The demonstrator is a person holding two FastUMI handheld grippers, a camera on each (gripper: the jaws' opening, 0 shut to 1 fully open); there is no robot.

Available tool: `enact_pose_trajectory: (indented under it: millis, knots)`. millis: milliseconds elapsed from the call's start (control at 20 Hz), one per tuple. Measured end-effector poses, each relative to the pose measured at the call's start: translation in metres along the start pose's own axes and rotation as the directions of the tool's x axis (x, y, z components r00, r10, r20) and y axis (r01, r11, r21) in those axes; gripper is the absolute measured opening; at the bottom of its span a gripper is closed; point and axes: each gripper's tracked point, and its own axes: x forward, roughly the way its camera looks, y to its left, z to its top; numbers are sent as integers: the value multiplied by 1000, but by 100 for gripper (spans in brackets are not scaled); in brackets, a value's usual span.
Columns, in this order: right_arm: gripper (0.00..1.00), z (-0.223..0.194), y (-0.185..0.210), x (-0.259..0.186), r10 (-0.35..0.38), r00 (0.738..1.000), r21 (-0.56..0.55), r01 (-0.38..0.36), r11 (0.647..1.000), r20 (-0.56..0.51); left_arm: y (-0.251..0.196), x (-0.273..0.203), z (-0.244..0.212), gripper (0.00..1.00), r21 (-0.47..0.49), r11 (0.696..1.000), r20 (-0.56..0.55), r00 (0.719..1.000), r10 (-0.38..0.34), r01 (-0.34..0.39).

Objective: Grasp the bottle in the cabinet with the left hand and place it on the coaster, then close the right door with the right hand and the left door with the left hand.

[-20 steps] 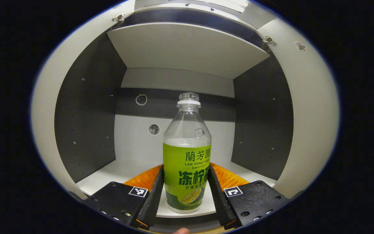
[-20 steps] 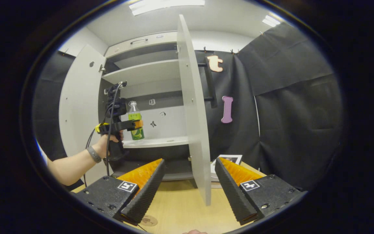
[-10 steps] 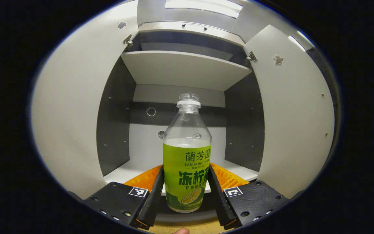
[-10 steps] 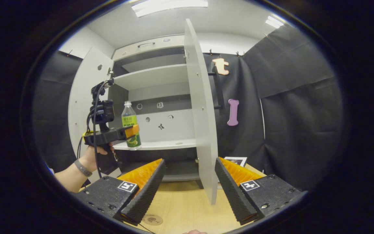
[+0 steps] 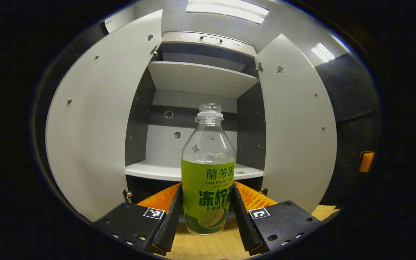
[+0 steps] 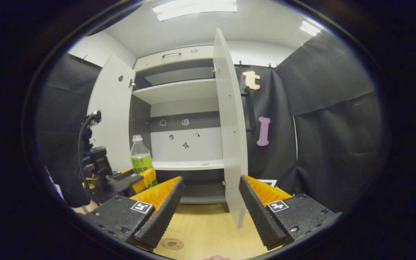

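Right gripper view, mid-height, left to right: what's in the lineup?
Left gripper gripping the green-labelled clear plastic bottle → open grey cabinet interior → open grey right door, edge-on → black cloth booth wall.

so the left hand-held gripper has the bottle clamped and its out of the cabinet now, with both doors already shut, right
Not quite: both doors are open. The left gripper view shows the left door and right door swung wide. The rest holds: the left hand-held gripper is clamped on the bottle, out in front of the cabinet shelf.
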Motion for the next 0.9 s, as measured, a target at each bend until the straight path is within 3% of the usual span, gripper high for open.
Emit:
enact_pose_trajectory:
  millis: [200, 300, 500, 550, 650, 900]
  knots:
    - [100, 15, -7, -6, -16, 1000, -37, 17, 999, 17, -17, -36, -47, 73, -7, 1000, -12, 1000, 2, -2]
    - [100, 23, -14, -7, -44, 998, -91, 47, 995, 36, -20, -52, -77, 70, 26, 999, -52, 998, 22, -20]
    - [100, 36, -20, -4, -78, 995, -125, 85, 989, 62, -36, -83, -135, 70, 45, 999, -126, 992, -16, 22]
    - [100, 38, -23, -3, -94, 993, -126, 102, 987, 68, -39, -89, -144, 67, 36, 999, -133, 991, -21, 26]
    - [98, 39, -24, -4, -102, 992, -122, 110, 986, 69, -40, -96, -161, 73, 38, 999, -150, 989, -8, 14]
    - [100, 30, -20, -1, -94, 995, -140, 99, 985, 43, -38, -99, -186, 70, 27, 1000, -164, 986, 12, -7]
